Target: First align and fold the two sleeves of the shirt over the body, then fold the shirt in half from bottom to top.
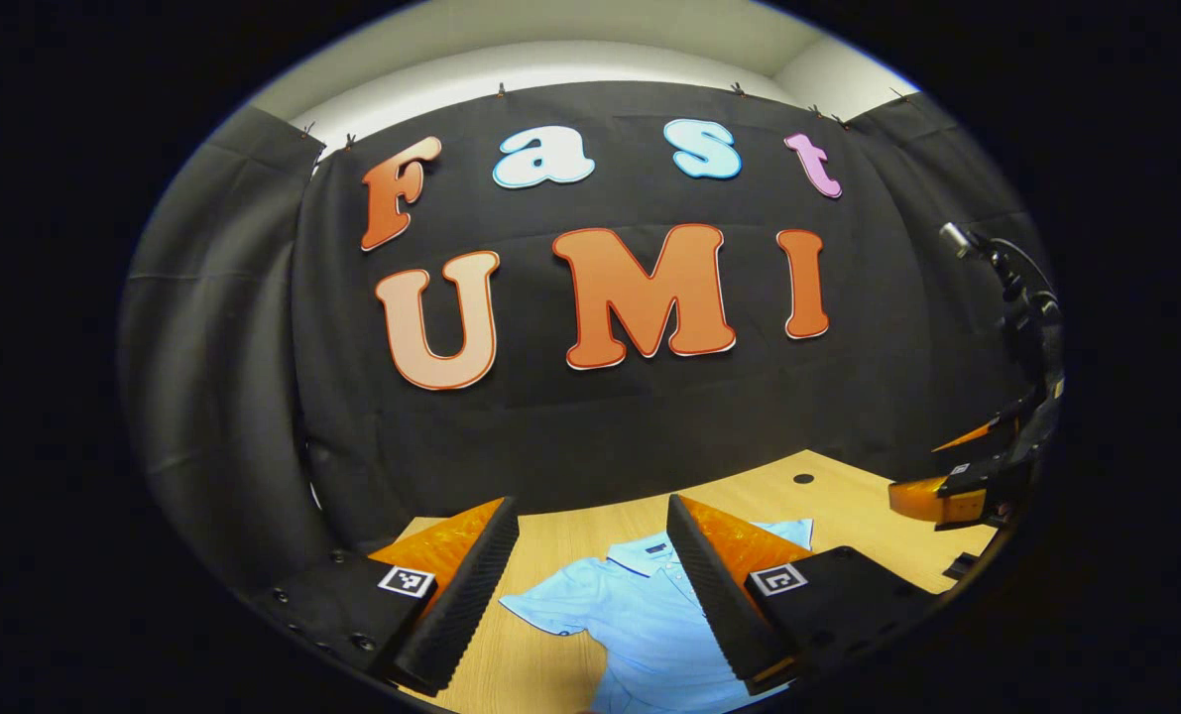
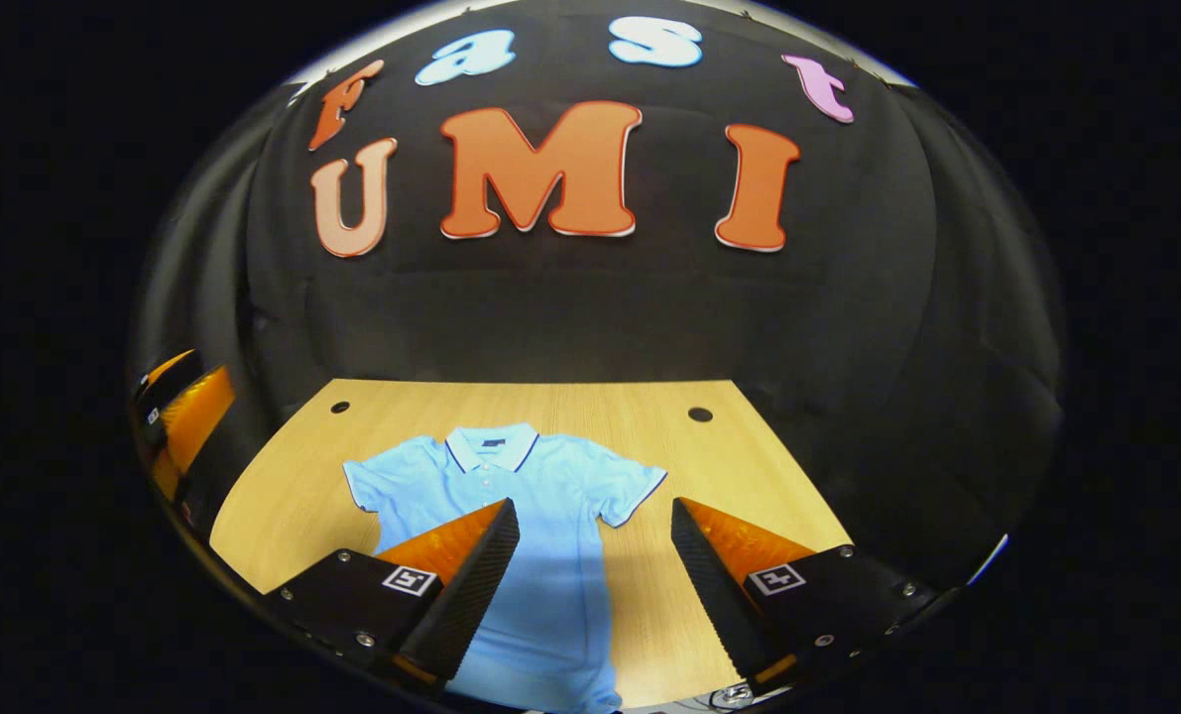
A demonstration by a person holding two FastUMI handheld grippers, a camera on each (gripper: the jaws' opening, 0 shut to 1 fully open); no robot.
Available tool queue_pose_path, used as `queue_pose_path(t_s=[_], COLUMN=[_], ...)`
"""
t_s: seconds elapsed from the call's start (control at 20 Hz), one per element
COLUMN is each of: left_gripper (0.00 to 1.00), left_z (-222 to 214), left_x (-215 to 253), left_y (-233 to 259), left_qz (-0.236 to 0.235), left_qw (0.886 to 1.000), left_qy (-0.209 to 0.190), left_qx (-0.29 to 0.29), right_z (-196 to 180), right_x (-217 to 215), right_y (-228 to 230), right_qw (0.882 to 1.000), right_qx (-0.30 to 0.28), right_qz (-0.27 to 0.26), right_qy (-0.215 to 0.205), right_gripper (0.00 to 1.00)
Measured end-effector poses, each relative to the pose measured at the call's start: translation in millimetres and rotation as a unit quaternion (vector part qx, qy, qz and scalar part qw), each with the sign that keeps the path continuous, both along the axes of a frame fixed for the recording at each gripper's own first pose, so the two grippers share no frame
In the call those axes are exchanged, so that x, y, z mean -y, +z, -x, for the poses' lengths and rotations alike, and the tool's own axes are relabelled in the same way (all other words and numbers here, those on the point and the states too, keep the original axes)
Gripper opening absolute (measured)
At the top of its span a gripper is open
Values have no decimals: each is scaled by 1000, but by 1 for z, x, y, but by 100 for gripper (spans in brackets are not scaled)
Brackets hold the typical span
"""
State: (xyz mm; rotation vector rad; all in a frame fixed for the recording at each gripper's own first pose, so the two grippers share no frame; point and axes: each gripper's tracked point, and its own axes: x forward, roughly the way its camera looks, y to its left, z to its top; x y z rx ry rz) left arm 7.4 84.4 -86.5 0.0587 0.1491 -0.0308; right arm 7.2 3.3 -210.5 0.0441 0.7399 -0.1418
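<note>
A light blue polo shirt (image 2: 511,516) lies flat on the wooden table (image 2: 749,476), collar toward the back wall and both short sleeves spread out. My right gripper (image 2: 595,570) hangs open above the shirt's right half, holding nothing. In the left gripper view the shirt (image 1: 630,615) shows between the fingers of my left gripper (image 1: 590,585), which is open and held above the table. The right gripper (image 1: 957,491) also appears far off at the right edge of that view, and the left gripper (image 2: 178,416) at the left edge of the right gripper view.
Two round cable holes (image 2: 700,414) (image 2: 339,407) sit in the table near its back edge. Black cloth closes the booth behind and at both sides. Bare wood lies right of the shirt.
</note>
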Motion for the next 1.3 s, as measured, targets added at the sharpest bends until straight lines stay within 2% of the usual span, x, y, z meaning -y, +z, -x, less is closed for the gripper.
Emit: queue_pose_path(t_s=[0.2,0.4,0.55,0.75,1.0,1.15,1.3], left_gripper=[99,99,99,100,99,99,100], left_z=[-14,-22,-28,-27,-24,-18,-11], left_x=[-1,-7,-14,-4,1,1,0], left_y=[-10,-20,-29,-58,-83,-89,-92], left_qz=[6,-5,-24,-15,-51,-61,-66], left_qw=[999,999,999,996,988,983,978], left_qy=[-32,-32,3,40,72,87,111], left_qx=[-10,-21,-31,-77,-125,-149,-162], right_z=[-21,-45,-65,-94,-116,-126,-136], right_x=[11,20,27,50,67,75,75], right_y=[-30,-59,-91,-138,-199,-225,-252], right_qw=[999,996,991,985,970,962,953], right_qx=[-40,-86,-131,-172,-233,-262,-283], right_qz=[16,9,-19,-29,-66,-69,-89], right_qy=[-24,-11,-5,-1,-32,-38,-62], right_gripper=[98,98,98,97,94,91,87])
